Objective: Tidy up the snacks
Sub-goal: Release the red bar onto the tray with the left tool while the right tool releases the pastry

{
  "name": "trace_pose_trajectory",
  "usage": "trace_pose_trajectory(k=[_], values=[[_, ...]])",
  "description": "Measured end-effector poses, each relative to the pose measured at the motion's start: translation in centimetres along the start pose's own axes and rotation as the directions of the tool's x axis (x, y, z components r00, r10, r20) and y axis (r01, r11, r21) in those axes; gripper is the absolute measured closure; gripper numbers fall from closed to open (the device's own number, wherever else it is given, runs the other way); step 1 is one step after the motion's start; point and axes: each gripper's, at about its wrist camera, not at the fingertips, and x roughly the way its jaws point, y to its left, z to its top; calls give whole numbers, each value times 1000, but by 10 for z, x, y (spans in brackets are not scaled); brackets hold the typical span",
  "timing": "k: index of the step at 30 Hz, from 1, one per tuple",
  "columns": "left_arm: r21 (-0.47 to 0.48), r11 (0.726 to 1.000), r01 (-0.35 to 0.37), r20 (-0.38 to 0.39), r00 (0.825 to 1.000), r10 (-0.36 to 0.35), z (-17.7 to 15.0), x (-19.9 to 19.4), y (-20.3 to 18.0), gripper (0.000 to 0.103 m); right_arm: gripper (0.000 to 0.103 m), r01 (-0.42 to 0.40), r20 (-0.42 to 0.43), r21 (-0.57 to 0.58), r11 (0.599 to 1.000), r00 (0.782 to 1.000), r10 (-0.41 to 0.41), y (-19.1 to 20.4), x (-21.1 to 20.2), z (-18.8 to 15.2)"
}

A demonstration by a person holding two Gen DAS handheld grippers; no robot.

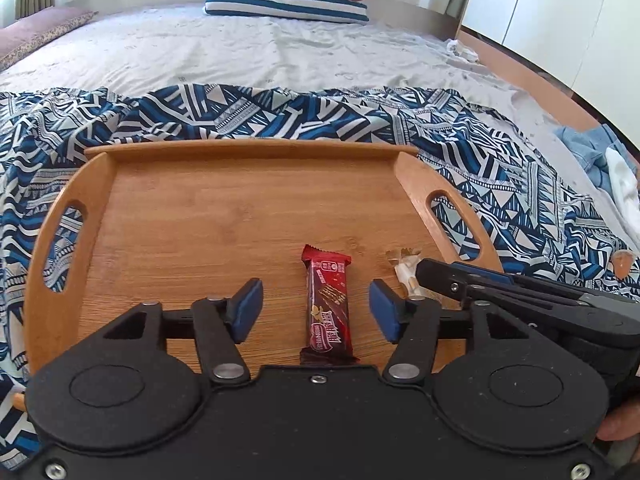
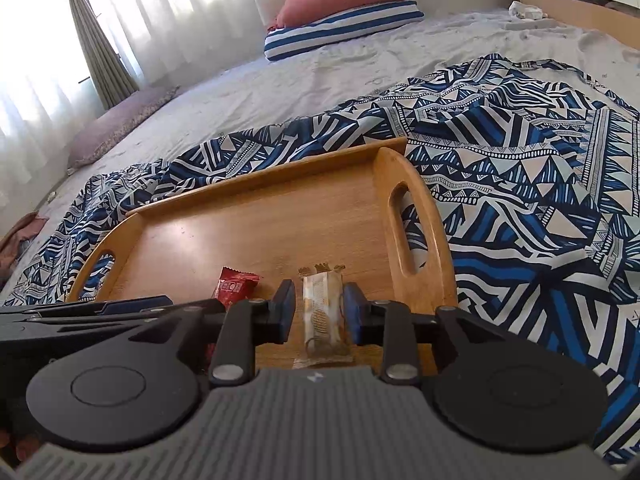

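A wooden tray [image 1: 220, 200] with cut-out handles lies on a patterned cloth on the bed. A red snack bar [image 1: 328, 308] rests flat on the tray's near part. My left gripper [image 1: 316, 300] is open around it, and both blue pads stand well clear of the wrapper. To its right a pale beige snack bar [image 2: 323, 312] lies on the tray. My right gripper [image 2: 319, 292] straddles that bar with its jaws narrowly apart, a thin gap showing on each side. The red bar [image 2: 236, 286] shows left of the right gripper. The beige bar's near end is hidden under the gripper body.
A blue and white patterned cloth [image 1: 460, 136] spreads under the tray [image 2: 260, 232]. Beyond it are the grey bed sheet [image 1: 240, 52], a striped pillow [image 1: 286, 6] with a red cushion on it, and curtains [image 2: 100, 48]. Blue clothing [image 1: 592, 148] lies at the bed's right edge.
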Motion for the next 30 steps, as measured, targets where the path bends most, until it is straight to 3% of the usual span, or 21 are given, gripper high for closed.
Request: trace_pose_trajectory(k=[5, 8, 20, 30], values=[[8, 1000, -22, 37, 999, 22, 0, -21, 5, 24, 47, 2, 26, -22, 1000, 1000, -1, 6, -15, 3], [5, 1000, -25, 62, 998, 25, -1, -36, 8, 18, 43, -2, 43, -38, 999, 999, 4, 10, -27, 4], [23, 998, -53, 142, 989, 49, -21, -111, 23, 5, 18, -13, 135, -115, 993, 990, 28, 36, -89, 1], [38, 998, -59, 194, 980, 51, -53, -177, 35, 2, 13, -17, 192, -173, 985, 980, 50, 61, -136, -16]])
